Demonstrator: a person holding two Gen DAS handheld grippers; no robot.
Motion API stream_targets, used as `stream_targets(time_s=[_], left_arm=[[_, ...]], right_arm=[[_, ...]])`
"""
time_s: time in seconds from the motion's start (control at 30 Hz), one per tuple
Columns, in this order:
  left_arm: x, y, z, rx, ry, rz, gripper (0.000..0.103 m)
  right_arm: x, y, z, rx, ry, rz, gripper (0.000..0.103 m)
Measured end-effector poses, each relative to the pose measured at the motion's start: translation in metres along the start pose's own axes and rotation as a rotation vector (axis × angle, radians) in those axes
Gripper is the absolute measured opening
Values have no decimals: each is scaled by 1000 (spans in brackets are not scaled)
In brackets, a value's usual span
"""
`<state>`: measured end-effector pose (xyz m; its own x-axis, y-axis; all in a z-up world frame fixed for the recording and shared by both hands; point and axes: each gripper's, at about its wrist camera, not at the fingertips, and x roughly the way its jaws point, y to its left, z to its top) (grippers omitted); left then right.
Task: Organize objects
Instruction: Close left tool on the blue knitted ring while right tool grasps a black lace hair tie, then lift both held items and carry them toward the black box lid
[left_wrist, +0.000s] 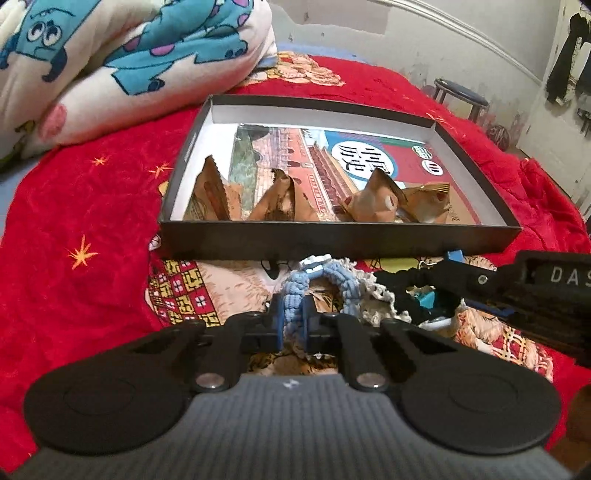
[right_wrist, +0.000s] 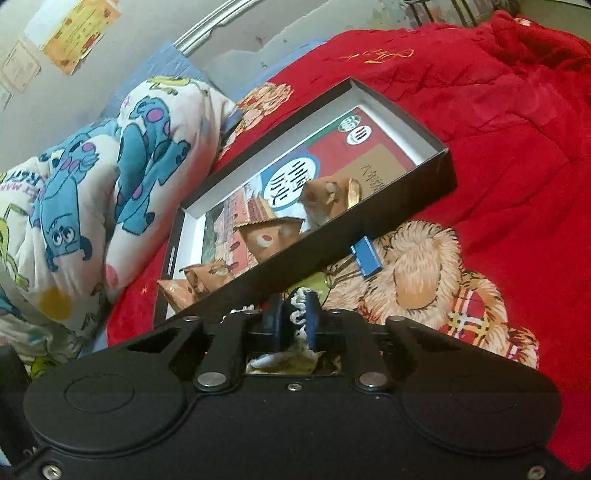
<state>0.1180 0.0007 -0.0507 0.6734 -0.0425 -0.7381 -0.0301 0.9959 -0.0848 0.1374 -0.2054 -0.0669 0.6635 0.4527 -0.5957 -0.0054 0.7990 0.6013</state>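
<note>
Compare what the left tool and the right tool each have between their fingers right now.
The left tool is shut on a light blue braided band; the right tool is shut on a white crocheted piece. The blue band is a thick chunky loop arching ahead of the fingers; the white piece is thin, lacy and bunched. Shared: both are soft yarn items lying on the red blanket just in front of the black box.

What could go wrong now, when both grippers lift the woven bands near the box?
The left gripper pinches the blue band and the right gripper the white band. The bands lie tangled in one pile, so lifting may drag neighbours. The box wall is close; a band could catch it.
</note>
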Motion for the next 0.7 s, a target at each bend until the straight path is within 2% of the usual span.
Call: stream_targets(time_s=[0.2, 0.47, 0.7], left_arm=[[2, 3, 0, -28, 9, 12, 12], [-2, 0, -2, -7, -22, 35, 12], [-1, 3, -2, -27, -30, 28, 12]], right_arm=[[-2, 6, -2, -36, -12, -4, 12], [-9, 10, -1, -31, -26, 34, 12], [-17, 15, 2, -27, -50, 82, 12]])
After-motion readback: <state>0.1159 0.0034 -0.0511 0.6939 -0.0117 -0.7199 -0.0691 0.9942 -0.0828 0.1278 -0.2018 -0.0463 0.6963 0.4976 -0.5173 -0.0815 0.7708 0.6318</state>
